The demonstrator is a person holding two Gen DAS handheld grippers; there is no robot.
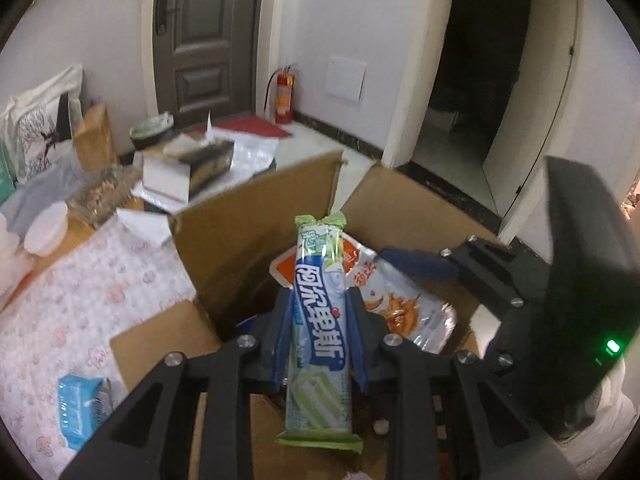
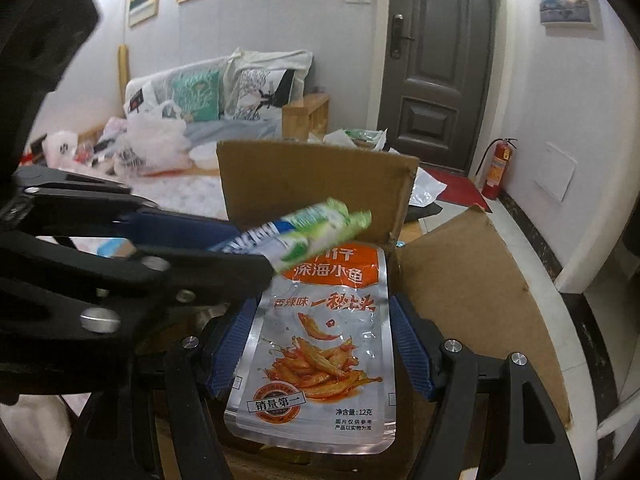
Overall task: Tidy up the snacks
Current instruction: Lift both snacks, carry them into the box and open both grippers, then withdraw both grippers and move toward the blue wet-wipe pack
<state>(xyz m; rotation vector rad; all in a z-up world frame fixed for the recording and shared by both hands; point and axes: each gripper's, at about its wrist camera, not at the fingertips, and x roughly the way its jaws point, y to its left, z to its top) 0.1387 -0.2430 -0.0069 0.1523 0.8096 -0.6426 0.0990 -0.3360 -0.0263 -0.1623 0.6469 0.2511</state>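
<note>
Over the box, left gripper clamps candy roll, right gripper fish pouch

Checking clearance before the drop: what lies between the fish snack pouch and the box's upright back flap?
In the right wrist view, the green candy stick, held by the left gripper, crosses between the fish snack pouch and the back flap.
</note>
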